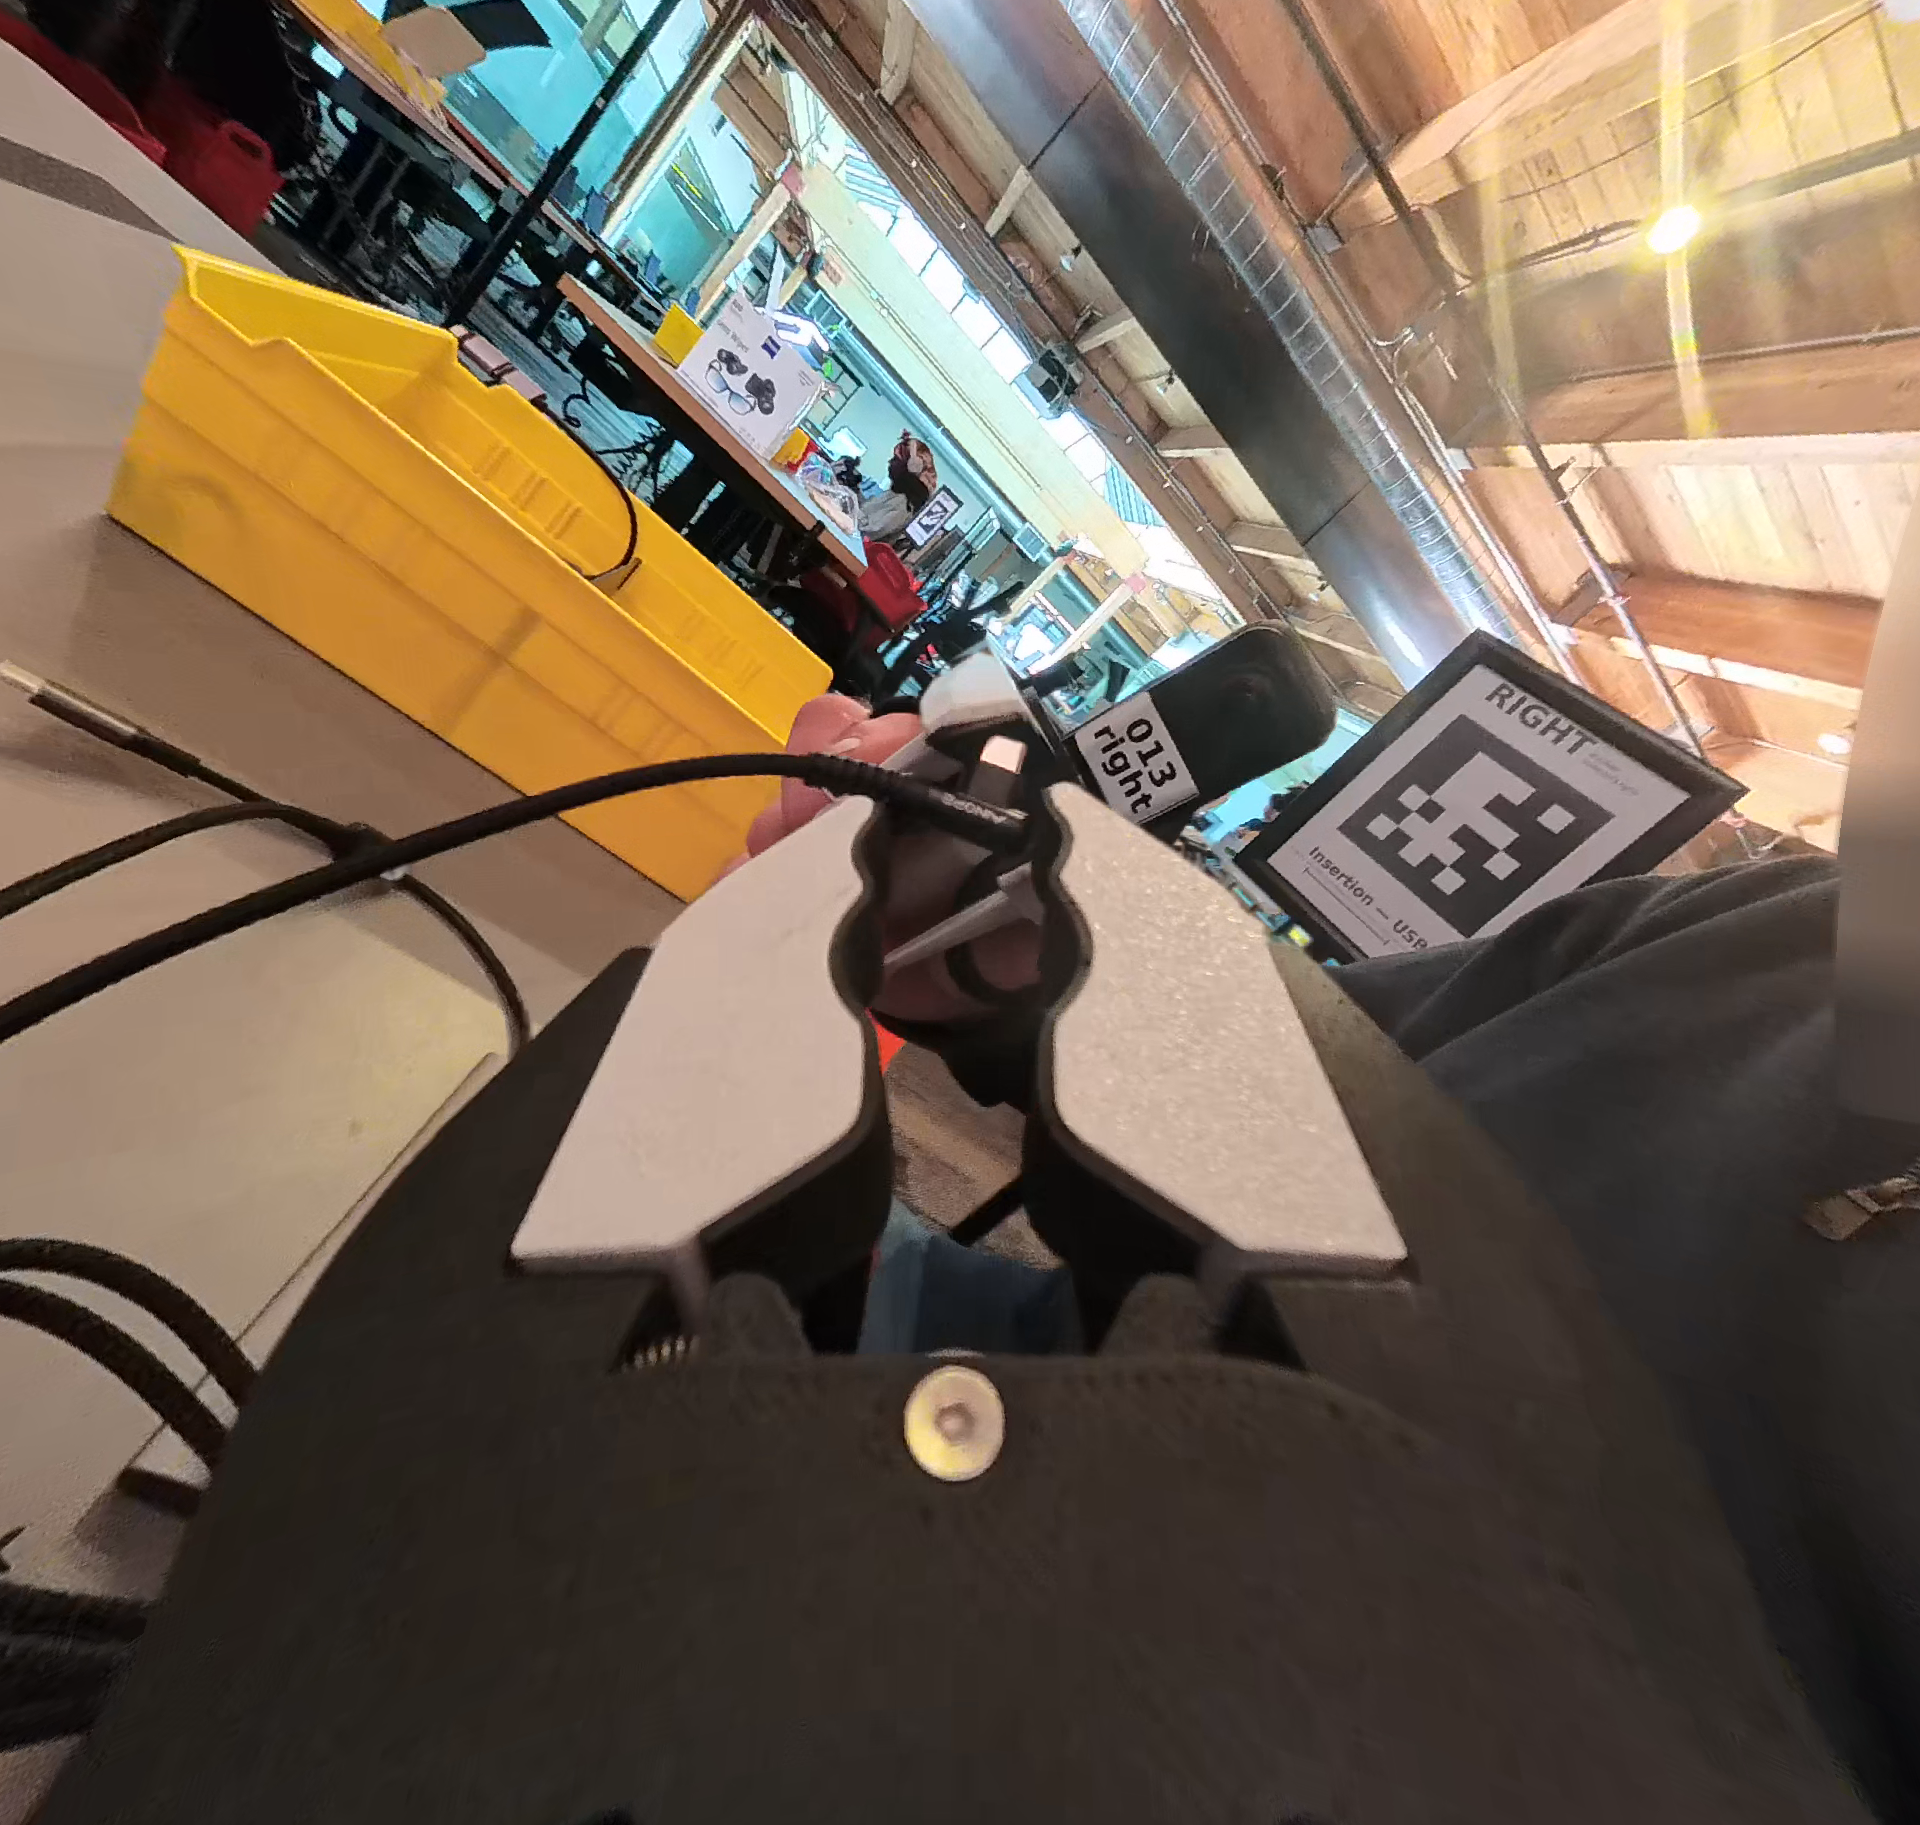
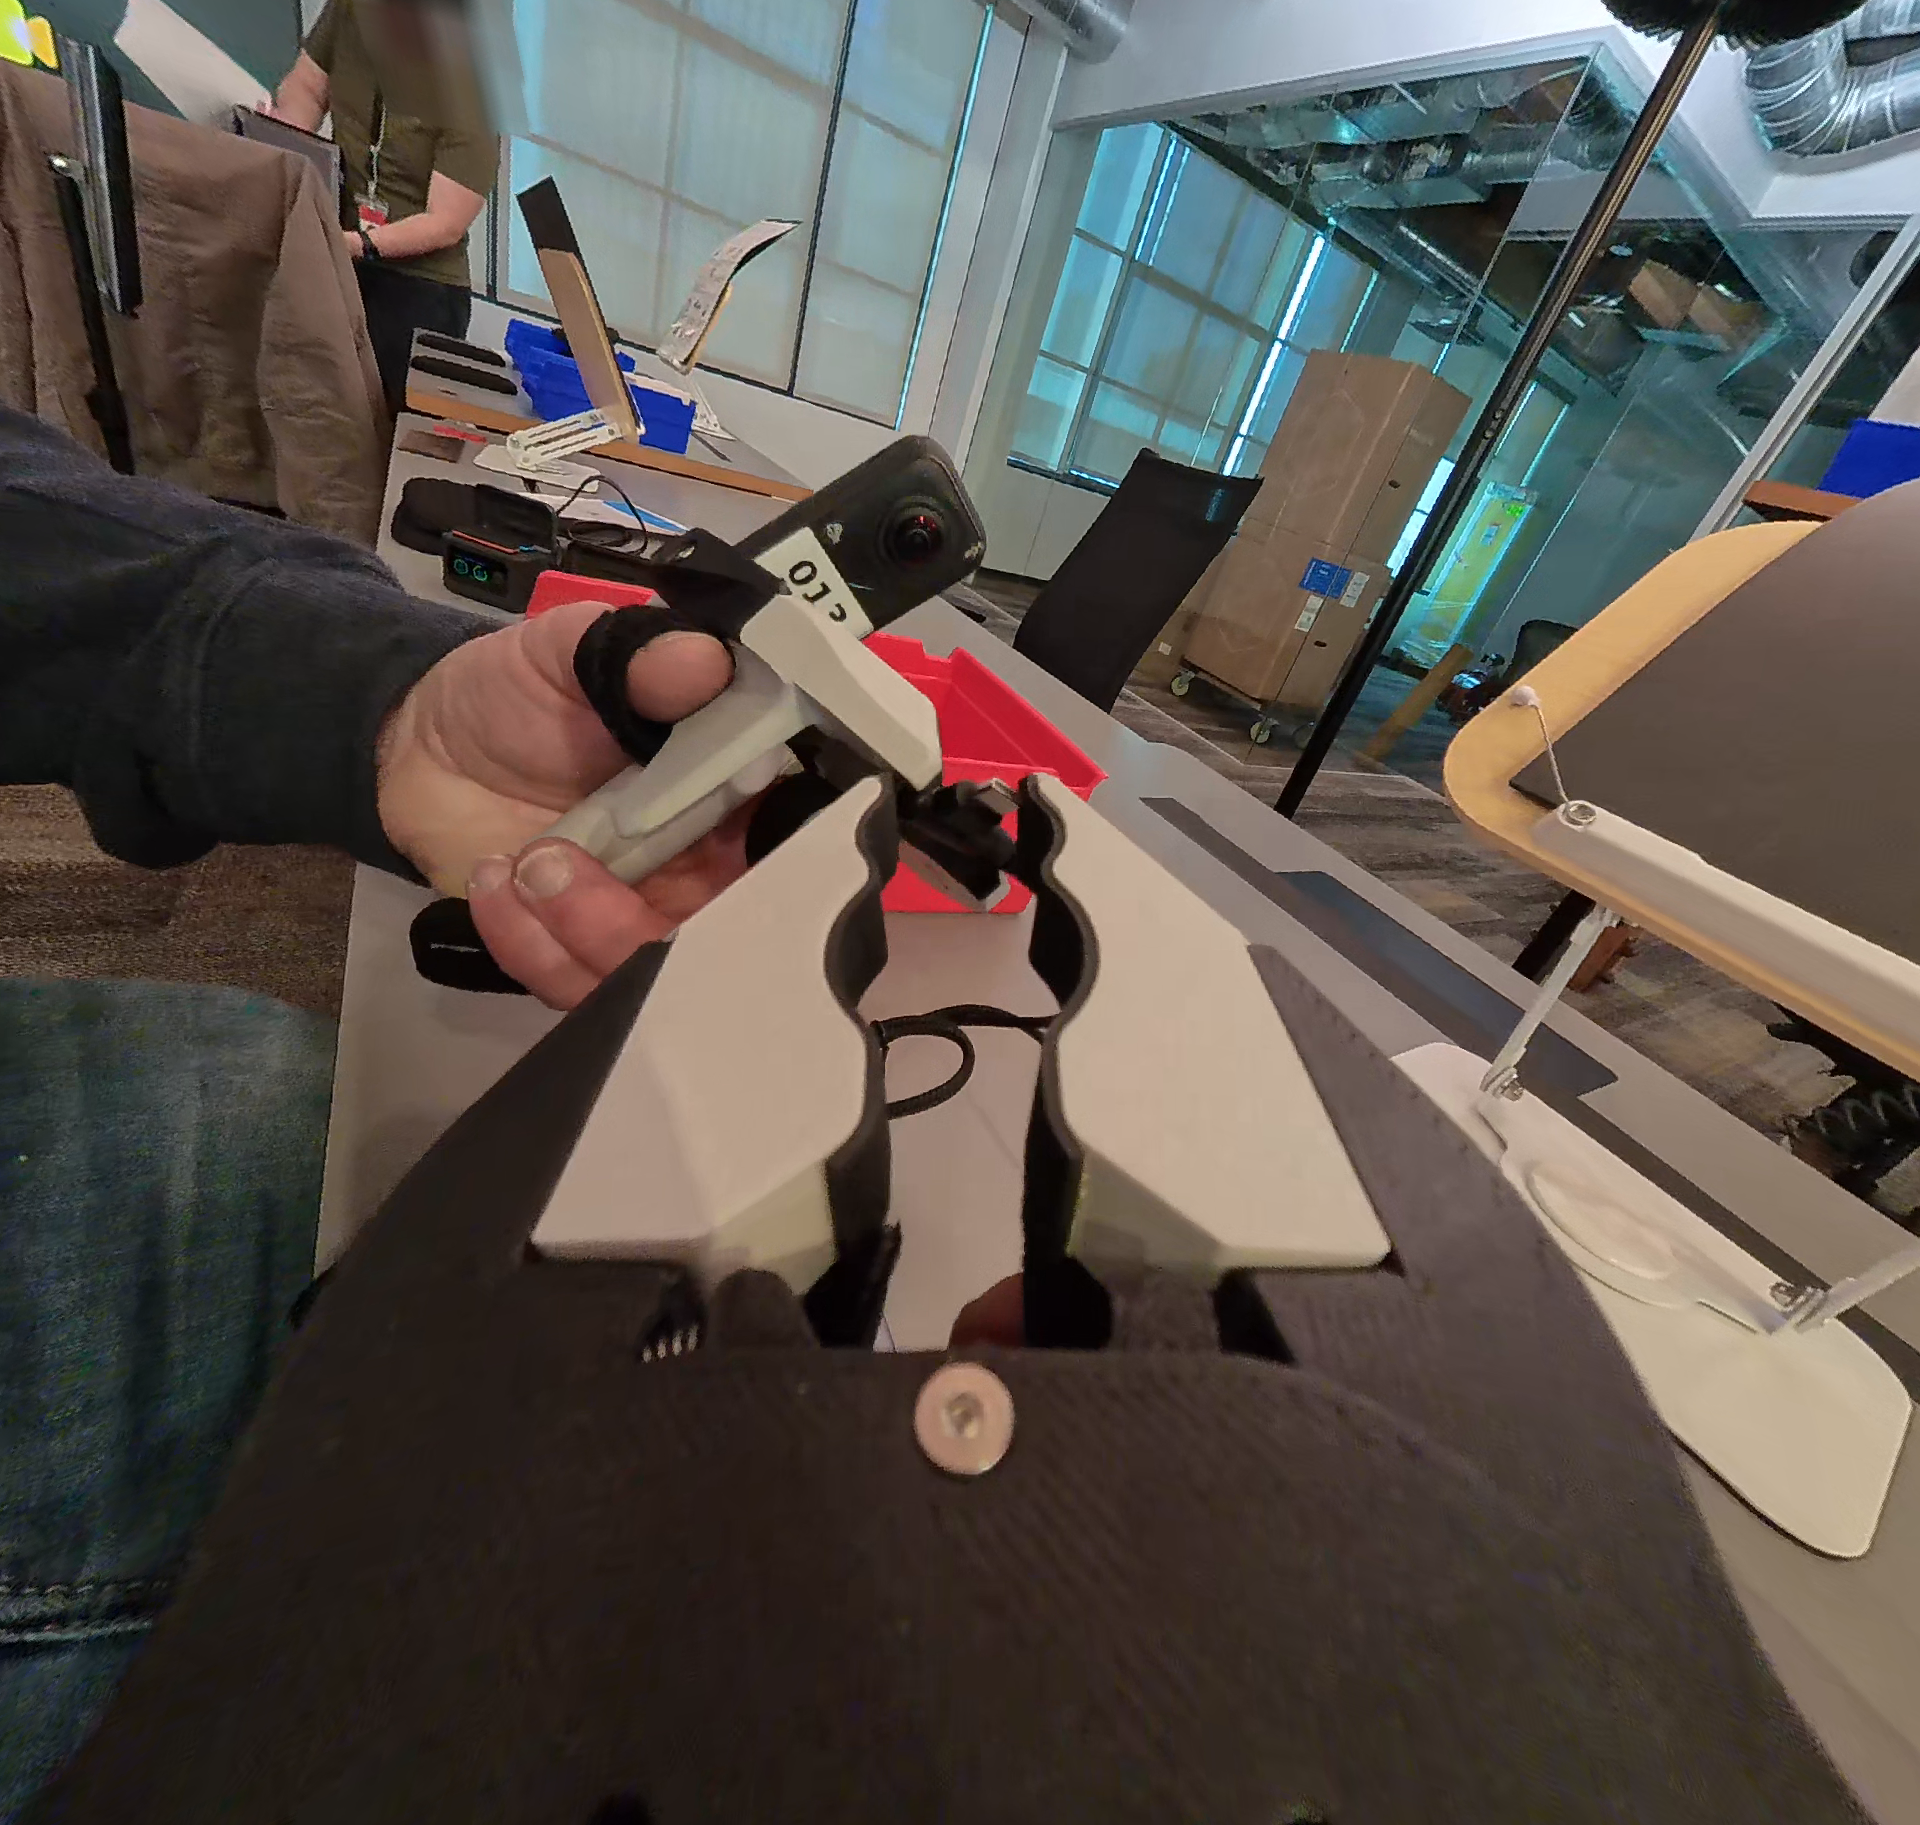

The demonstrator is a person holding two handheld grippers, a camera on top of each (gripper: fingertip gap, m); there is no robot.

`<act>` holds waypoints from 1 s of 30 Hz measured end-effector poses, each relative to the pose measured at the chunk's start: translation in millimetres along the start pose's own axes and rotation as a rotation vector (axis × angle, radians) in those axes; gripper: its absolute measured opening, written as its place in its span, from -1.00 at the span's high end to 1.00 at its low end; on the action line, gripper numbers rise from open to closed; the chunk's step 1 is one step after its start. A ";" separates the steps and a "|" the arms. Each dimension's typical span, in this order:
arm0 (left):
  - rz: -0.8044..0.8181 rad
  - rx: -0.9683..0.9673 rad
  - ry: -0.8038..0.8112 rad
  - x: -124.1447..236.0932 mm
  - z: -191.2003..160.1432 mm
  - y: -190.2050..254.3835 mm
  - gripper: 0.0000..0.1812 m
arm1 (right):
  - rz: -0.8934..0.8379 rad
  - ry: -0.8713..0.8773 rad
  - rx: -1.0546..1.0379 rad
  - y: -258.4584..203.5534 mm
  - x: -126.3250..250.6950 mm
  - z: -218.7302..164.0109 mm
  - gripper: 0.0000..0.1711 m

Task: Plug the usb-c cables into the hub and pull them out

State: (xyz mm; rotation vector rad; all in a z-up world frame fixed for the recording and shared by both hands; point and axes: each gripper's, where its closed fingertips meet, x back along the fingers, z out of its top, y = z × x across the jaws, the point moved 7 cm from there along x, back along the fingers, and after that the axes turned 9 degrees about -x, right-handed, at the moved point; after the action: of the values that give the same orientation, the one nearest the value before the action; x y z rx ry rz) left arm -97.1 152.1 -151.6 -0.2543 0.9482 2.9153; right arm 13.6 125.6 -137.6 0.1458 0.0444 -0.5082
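Note:
My left gripper (image 1: pixel 961 819) is shut on the black plug (image 1: pixel 961 807) of a USB-C cable (image 1: pixel 468 819), which trails left over the grey table (image 1: pixel 260 1069). The plug's bare silver tip (image 1: pixel 1003 752) sticks out past the fingertips. My right gripper (image 2: pixel 956 825) is closed around a small grey hub (image 2: pixel 951 887), held above the table. In the right wrist view the left gripper (image 2: pixel 925 767) meets it tip to tip, the plug (image 2: pixel 961 835) and its silver tip (image 2: pixel 997 791) at the hub. A second cable's plug (image 1: pixel 26 679) lies on the table at the left.
A yellow bin (image 1: pixel 416 528) stands on the table behind the cables. A framed marker card (image 1: pixel 1486 809) stands at the right. A red tray (image 2: pixel 997 736), a white stand (image 2: pixel 1714 1360) holding a board and a black pole (image 2: pixel 1455 487) are near. A person (image 2: pixel 405 165) stands far back. Less than 4 cm separates the two grippers' tips.

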 end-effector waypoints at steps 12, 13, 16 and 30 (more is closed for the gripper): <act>0.120 -0.125 -0.088 -3.0 0.6 2.0 0.75 | -0.033 -0.070 0.118 1.7 4.8 -3.7 0.75; 0.136 -0.132 -0.096 -3.1 0.9 1.6 0.76 | -0.037 -0.078 0.127 1.8 4.8 -4.5 0.73; 0.189 -0.158 -0.121 -2.7 0.6 -0.9 0.75 | -0.041 -0.088 0.154 1.8 5.9 -4.5 0.69; 0.304 -0.259 -0.168 -2.5 -0.5 -4.1 0.75 | -0.064 -0.161 0.161 3.4 3.9 -12.5 0.84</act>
State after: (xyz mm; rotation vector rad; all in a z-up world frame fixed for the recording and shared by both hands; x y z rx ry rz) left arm -94.1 155.1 -153.9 0.1362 0.6321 3.2700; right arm 18.5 128.5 -149.9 0.2607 -0.1500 -0.5861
